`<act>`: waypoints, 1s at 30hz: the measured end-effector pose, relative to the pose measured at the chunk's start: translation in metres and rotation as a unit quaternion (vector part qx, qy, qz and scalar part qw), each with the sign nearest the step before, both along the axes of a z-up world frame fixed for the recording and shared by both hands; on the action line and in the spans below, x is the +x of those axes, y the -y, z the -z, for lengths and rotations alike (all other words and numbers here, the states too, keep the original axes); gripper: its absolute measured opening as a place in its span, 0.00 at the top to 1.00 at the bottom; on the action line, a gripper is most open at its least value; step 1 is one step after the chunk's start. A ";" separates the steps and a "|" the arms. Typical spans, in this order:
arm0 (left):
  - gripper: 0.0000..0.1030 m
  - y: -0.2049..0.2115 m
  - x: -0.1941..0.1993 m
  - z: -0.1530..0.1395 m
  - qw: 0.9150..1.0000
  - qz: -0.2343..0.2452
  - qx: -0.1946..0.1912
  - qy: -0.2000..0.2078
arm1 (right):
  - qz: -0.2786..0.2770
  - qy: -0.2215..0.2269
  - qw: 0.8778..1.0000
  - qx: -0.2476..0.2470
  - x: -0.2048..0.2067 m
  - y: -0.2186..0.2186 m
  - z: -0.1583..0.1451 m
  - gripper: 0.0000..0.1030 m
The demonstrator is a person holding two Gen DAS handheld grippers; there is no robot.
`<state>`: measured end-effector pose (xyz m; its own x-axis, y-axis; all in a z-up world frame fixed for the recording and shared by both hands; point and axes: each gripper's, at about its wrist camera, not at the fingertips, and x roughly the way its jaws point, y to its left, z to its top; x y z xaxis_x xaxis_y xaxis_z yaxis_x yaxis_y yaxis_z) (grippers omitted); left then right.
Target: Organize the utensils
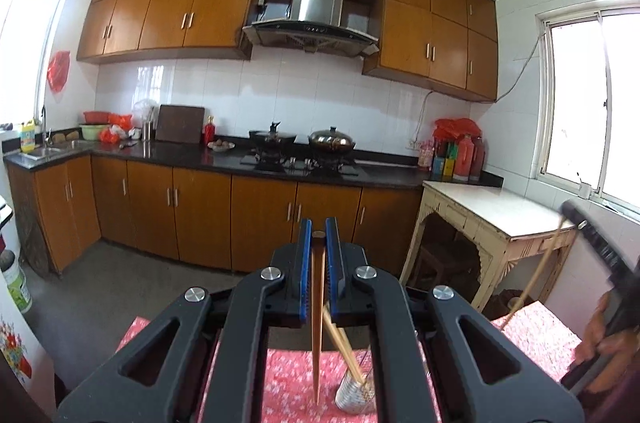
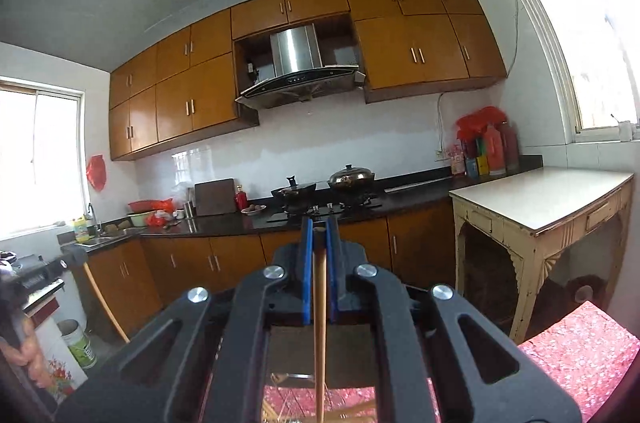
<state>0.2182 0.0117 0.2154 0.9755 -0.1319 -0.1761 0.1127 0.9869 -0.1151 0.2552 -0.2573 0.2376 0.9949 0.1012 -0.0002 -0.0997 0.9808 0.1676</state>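
Observation:
My left gripper (image 1: 318,231) is shut on a dark wooden chopstick (image 1: 317,307) that hangs down between its blue pads over the pink flowered tablecloth (image 1: 280,379). A metal mesh utensil holder (image 1: 354,395) stands below it with two pale chopsticks (image 1: 344,343) leaning in it. My right gripper (image 2: 319,229) is shut on a light wooden chopstick (image 2: 319,323) that hangs down toward the tablecloth (image 2: 576,363). The right gripper also shows at the right edge of the left wrist view (image 1: 600,243), with its chopstick (image 1: 536,279) slanting down.
A cream side table (image 1: 500,207) stands to the right under a window. A dark kitchen counter (image 1: 200,159) runs along the back wall with two pans on a stove (image 1: 304,159) and bottles (image 1: 460,155). A sink (image 1: 48,151) is at far left.

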 end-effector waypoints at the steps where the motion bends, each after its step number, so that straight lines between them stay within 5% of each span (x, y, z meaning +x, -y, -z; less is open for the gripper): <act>1: 0.93 0.004 0.003 -0.005 1.000 0.000 0.003 0.005 | 0.003 0.001 1.000 -0.003 0.005 -0.004 0.001 0.93; 11: 0.93 0.033 0.023 -0.024 0.999 0.014 -0.013 0.045 | 0.014 0.019 0.999 -0.021 0.038 -0.025 0.012 0.93; 30: 0.93 0.059 0.086 0.042 0.999 0.028 -0.028 0.005 | 0.032 -0.008 0.999 -0.022 0.083 -0.033 0.069 0.93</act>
